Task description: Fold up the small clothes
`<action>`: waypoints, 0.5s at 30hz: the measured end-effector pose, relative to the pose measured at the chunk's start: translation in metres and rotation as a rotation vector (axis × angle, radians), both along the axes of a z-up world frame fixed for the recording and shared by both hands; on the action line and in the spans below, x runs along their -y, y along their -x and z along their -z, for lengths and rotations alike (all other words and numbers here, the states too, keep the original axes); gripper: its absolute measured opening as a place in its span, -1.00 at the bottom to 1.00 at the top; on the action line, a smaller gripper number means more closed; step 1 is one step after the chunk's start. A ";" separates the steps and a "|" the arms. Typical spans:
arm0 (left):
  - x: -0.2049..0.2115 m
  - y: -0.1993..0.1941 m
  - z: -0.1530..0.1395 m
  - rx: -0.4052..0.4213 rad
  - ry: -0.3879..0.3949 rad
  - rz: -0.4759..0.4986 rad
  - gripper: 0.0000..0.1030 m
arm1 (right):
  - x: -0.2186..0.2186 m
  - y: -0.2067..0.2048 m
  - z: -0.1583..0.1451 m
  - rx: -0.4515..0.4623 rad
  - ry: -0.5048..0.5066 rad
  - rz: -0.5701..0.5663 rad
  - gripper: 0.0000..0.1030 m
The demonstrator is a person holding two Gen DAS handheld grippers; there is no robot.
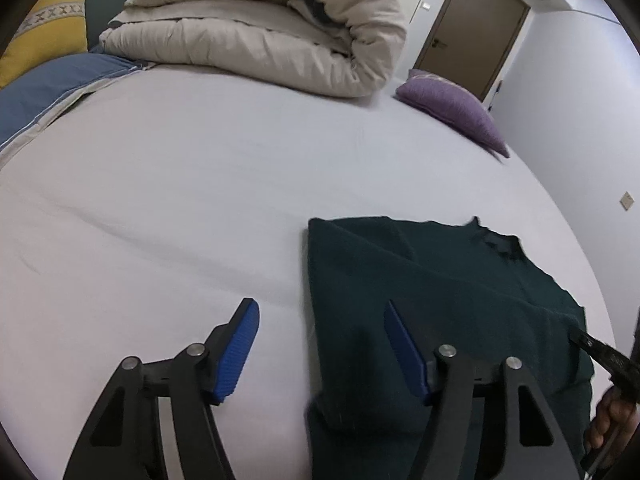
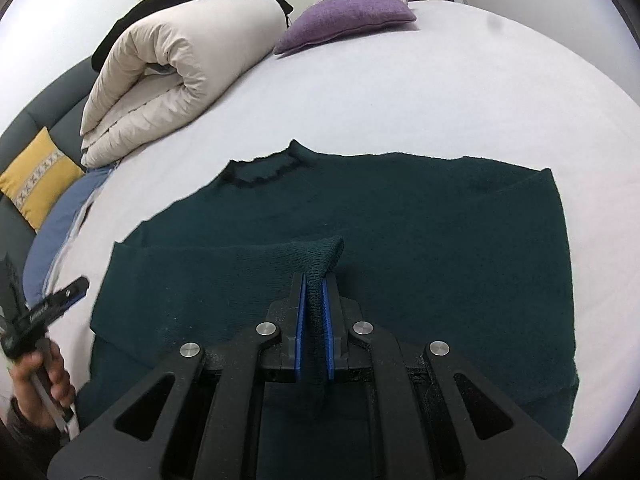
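Right wrist view: right hand-held gripper (image 2: 314,288) points fwd and down at the bed, clenched on a raised fold of the dark green sweater (image 2: 400,216). Blue pads (image 2: 329,320) pinch the knit from both sides; the fabric peaks up just ahead of the tips. At far left of this view a hand (image 2: 38,376) grips the handle of the other tool, tilted toward the sweater's edge.

Left wrist view: left hand-held gripper (image 1: 320,344) angled down over the sweater's (image 1: 420,300) left side, released, nothing pinched. One blue pad (image 1: 240,352) hangs over bare sheet, the other pad over the green fabric, so the sweater's edge runs between them. Whether the pads touch the bed, can't tell. Right hand (image 1: 608,420) shows at the lower right edge w/ its tool on the sweater's far side.

Sweater lies flat on the white bed (image 2: 480,92), neckline (image 2: 264,168) pointing away from the person toward the rolled beige duvet (image 2: 168,76). Its long axis runs left-right across the right wrist view; left portion looks doubled over. Purple cushion (image 2: 348,16) sits well apart near the far bed edge; yellow cushion (image 2: 36,180) and a blue pillow (image 2: 56,236) at left.
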State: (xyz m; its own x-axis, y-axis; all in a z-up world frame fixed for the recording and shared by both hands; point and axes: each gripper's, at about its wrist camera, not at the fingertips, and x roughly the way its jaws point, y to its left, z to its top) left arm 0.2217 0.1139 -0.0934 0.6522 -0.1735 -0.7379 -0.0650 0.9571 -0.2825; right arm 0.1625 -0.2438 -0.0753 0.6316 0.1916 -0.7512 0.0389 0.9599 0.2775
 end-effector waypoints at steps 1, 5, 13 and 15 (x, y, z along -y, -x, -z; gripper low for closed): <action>0.000 -0.007 0.001 -0.007 -0.010 -0.003 0.30 | 0.000 -0.003 0.003 0.002 0.000 -0.003 -0.87; 0.006 -0.037 0.002 -0.017 -0.067 0.015 0.25 | -0.002 -0.009 0.008 0.009 0.027 -0.026 -0.87; 0.015 -0.069 0.031 -0.063 -0.106 0.024 -0.52 | -0.007 -0.014 0.009 0.014 0.066 -0.027 -0.87; 0.014 -0.066 0.032 -0.049 -0.094 0.015 -0.57 | -0.004 -0.015 0.012 0.010 0.067 -0.006 -0.88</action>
State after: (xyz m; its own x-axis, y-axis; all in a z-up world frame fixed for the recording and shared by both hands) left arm 0.2873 0.1000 -0.1252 0.6127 -0.1117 -0.7824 -0.0618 0.9802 -0.1883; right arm 0.1776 -0.2394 -0.0872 0.6379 0.1449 -0.7564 0.0312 0.9765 0.2133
